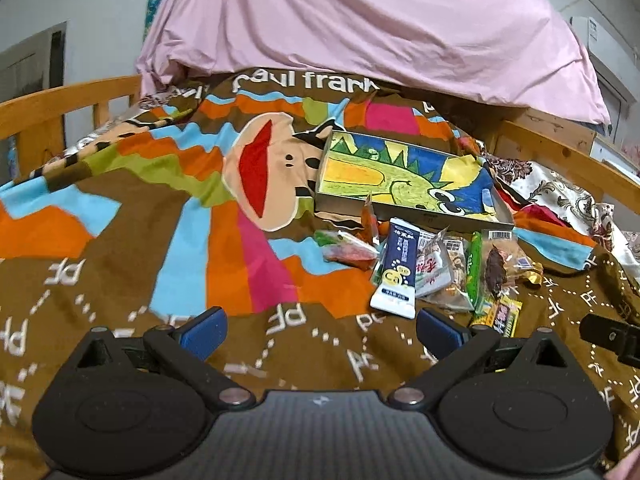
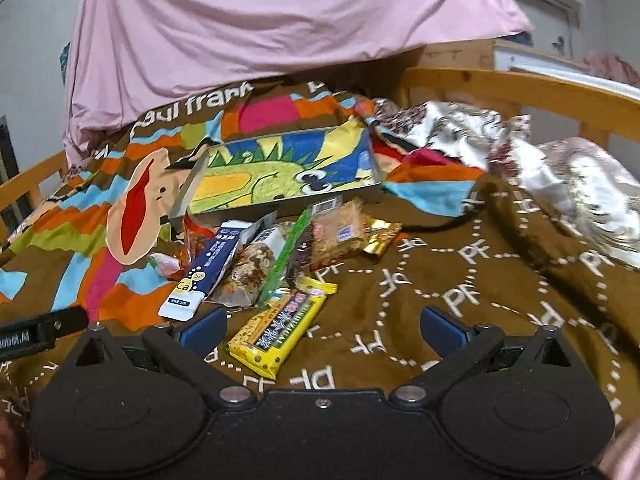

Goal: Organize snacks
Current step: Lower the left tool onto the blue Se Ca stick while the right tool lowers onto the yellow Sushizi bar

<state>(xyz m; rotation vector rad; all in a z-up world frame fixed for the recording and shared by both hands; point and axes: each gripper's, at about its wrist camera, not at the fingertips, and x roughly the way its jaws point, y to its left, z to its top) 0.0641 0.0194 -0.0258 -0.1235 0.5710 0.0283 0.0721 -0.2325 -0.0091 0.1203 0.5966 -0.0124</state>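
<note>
A pile of snack packets lies on a brown patterned blanket point(image 1: 120, 240). It includes a blue-and-white packet point(image 1: 396, 272) point(image 2: 204, 272), a long green stick pack point(image 1: 475, 268) point(image 2: 286, 256), a yellow bar point(image 2: 280, 328) point(image 1: 498, 316) and a gold wrapper point(image 2: 382, 236). Just behind the pile sits a shallow box point(image 1: 408, 180) point(image 2: 280, 172) with a dinosaur drawing inside. My left gripper point(image 1: 322, 330) is open, low over the blanket, with the pile ahead to its right. My right gripper point(image 2: 322, 328) is open too, and the yellow bar lies near its left finger.
A pink sheet point(image 1: 360, 20) hangs over the far end of the bed. Wooden bed rails point(image 1: 48, 108) point(image 2: 520, 84) run along both sides. A floral cloth point(image 2: 540, 160) is bunched at the right. Each view shows the other gripper's black tip point(image 1: 612, 338) point(image 2: 40, 332) at its edge.
</note>
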